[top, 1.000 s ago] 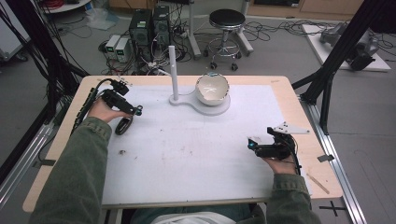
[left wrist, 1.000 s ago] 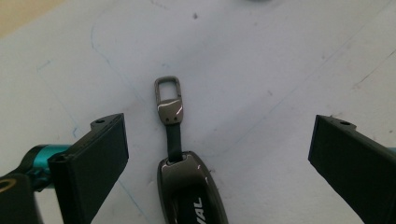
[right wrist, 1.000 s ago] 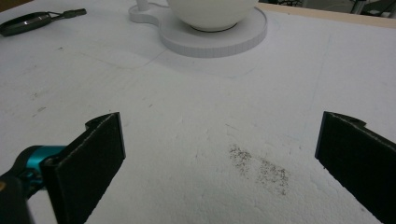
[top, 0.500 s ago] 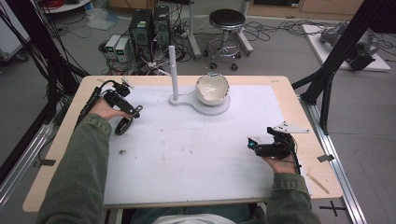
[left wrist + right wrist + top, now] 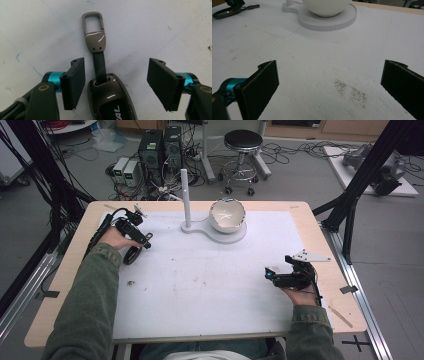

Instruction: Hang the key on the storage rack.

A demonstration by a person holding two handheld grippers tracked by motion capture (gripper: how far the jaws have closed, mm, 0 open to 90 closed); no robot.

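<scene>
Our left tool [image 5: 116, 85] stands wide open over the key fob [image 5: 110, 100], its pads either side of the fob's body and touching nothing; the strap and metal clasp [image 5: 94, 32] run on ahead of the fob, flat on the white worktop [image 5: 200, 290]. Our right tool [image 5: 329, 87] is equally wide open and empty, well apart from the fob. We judge the glossy, rounded shell may squirt out if we close off-centre, or the pads may scrape the worktop. Beyond the fob stand the white bowl [image 5: 227, 215] on its stand [image 5: 235, 236] and the upright peg [image 5: 185, 195]; nothing blocks the grasp.
</scene>
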